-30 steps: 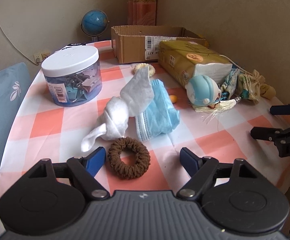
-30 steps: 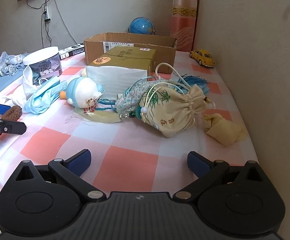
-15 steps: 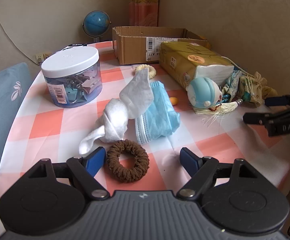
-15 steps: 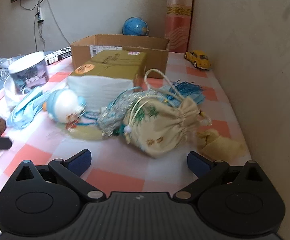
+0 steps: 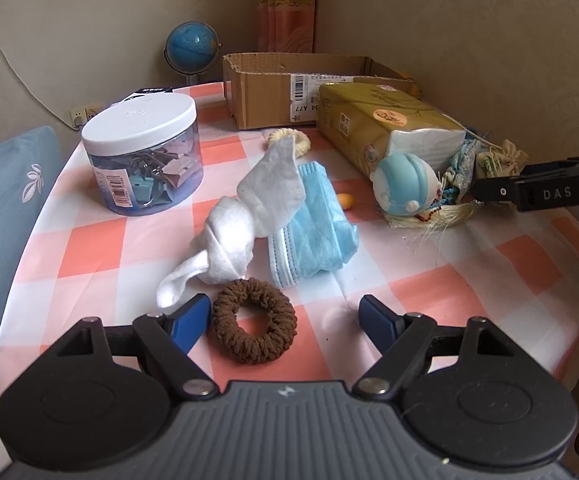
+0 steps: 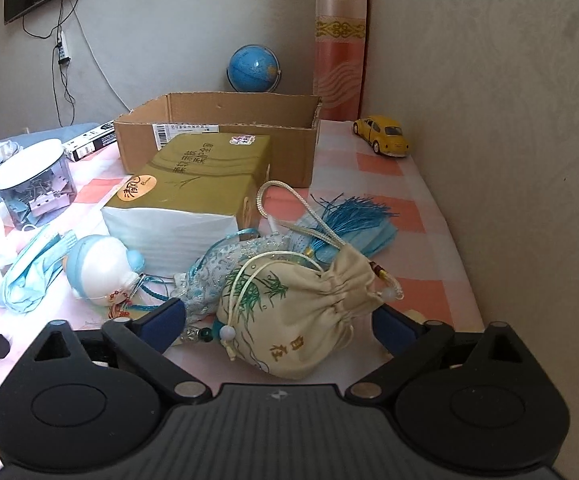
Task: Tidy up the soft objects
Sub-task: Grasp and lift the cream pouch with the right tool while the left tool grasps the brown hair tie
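Observation:
In the left wrist view my left gripper (image 5: 285, 316) is open, its fingers either side of a brown hair scrunchie (image 5: 254, 331) on the checked cloth. Behind it lie a knotted white cloth (image 5: 249, 216) and blue face masks (image 5: 315, 226). In the right wrist view my right gripper (image 6: 279, 320) is open around a cream drawstring pouch (image 6: 297, 316) with green bamboo print. Beside the pouch are a sequinned blue pouch (image 6: 233, 260), a blue tassel (image 6: 353, 212) and a blue-white plush toy (image 6: 101, 268).
An open cardboard box (image 6: 217, 128) stands at the back, a tissue pack (image 6: 193, 196) before it. A clear jar of binder clips (image 5: 143, 160) stands at left. A globe (image 6: 253, 68) and a yellow toy car (image 6: 383, 136) are near the wall. A blue pillow (image 5: 5, 216) lies off the table's left edge.
My right gripper has moved forward until the cream pouch sits between its open fingers. My left gripper has edged closer to the scrunchie.

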Tool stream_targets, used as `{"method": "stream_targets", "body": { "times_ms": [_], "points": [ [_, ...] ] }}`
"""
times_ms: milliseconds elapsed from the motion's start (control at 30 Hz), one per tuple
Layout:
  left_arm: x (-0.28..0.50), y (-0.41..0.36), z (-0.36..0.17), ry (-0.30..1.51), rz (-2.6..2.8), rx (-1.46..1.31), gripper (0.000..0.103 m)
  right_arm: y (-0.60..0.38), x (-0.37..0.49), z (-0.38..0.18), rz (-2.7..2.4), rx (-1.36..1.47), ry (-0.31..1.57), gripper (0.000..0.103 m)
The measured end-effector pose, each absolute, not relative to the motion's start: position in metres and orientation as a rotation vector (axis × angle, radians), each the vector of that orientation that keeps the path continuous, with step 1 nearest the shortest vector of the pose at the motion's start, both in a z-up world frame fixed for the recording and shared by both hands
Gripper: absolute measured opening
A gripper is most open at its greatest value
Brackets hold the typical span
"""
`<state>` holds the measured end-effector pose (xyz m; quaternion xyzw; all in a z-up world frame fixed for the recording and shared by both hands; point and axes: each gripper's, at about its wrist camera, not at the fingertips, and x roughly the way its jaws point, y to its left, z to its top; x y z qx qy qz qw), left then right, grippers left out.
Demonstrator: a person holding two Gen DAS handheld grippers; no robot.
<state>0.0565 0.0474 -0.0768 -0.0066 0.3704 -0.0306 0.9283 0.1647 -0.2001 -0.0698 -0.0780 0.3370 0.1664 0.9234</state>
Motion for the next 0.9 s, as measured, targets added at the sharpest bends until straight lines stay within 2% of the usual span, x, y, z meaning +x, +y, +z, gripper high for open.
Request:
{"method": "stream_targets", "body": {
  "times_ms": [67,267,500,667,900],
  "points": [
    [0.055,0.048,-0.076,0.76,-0.064,-0.013,0.079,-0.2,0.164,-0.069,0.338,-0.165,0.691,0.091],
    [0.053,0.048,-0.075,0.756,-0.069,-0.012,0.066,-0.2,0.164,-0.067,0.347,-0.166,0.719,0.074],
    [0.053,0.048,-0.071,0.764,-0.105,-0.009,0.042,-0.197,0.151,-0.056,0.361,-0.18,0.709,0.072],
    [0.052,0.049,-0.067,0.777,-0.129,0.01,0.037,-0.198,0.138,-0.044,0.373,-0.183,0.702,0.071],
    [0.046,0.051,-0.055,0.8,-0.175,0.059,0.035,-0.203,0.119,-0.027,0.384,-0.183,0.696,0.071]
  ]
}}
